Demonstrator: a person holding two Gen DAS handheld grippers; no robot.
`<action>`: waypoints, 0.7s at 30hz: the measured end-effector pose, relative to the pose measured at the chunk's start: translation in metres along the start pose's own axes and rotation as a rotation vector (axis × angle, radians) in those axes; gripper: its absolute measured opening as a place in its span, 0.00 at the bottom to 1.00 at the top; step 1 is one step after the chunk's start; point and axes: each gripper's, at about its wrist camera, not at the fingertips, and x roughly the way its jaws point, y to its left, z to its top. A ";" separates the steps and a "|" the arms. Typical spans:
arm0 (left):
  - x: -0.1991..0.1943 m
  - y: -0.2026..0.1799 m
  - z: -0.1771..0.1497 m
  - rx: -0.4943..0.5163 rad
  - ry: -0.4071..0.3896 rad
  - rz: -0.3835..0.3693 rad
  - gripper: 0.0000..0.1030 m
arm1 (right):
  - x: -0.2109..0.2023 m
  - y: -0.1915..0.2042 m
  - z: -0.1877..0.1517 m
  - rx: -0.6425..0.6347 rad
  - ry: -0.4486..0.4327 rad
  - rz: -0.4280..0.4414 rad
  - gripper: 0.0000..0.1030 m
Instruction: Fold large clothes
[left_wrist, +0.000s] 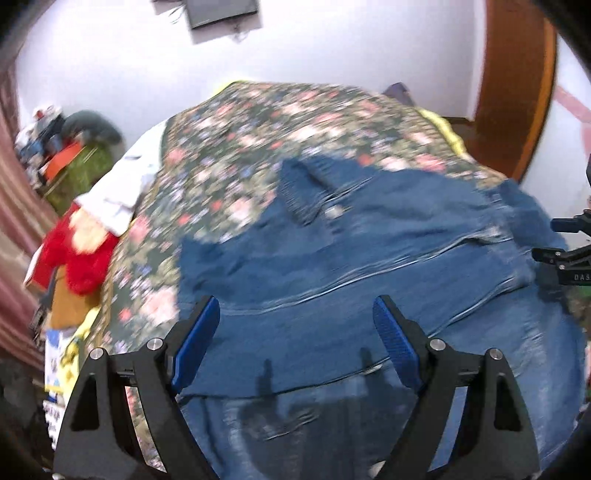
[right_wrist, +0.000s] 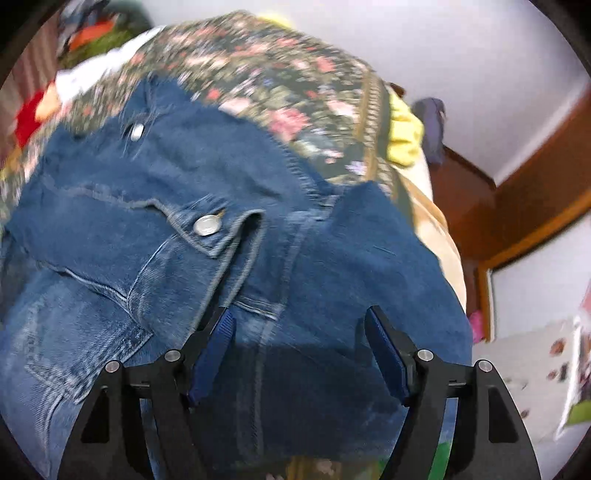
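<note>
Right claw (right_wrist: 299, 354) wide, empty over denim jacket (right_wrist: 221, 240); left claw (left_wrist: 295, 343) likewise. Regrip an edge, fold flat on bed (left_wrist: 258, 129).

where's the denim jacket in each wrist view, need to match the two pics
Left wrist view: the denim jacket fills the lower centre and right, spread on the floral bedspread, beyond the open left gripper.
Right wrist view: the denim jacket fills the left and centre; a pocket flap with a metal button lies mid-frame, above the open right gripper.
Shared landmark: the floral bedspread behind the jacket in both.
</note>
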 end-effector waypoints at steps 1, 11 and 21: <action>0.000 -0.010 0.006 0.016 -0.006 -0.009 0.83 | -0.006 -0.008 -0.002 0.032 -0.011 0.015 0.70; 0.005 -0.083 0.047 0.092 -0.027 -0.124 0.83 | -0.056 -0.090 -0.033 0.247 -0.086 0.045 0.72; 0.056 -0.131 0.058 0.104 0.103 -0.201 0.83 | -0.042 -0.175 -0.099 0.501 -0.011 0.050 0.86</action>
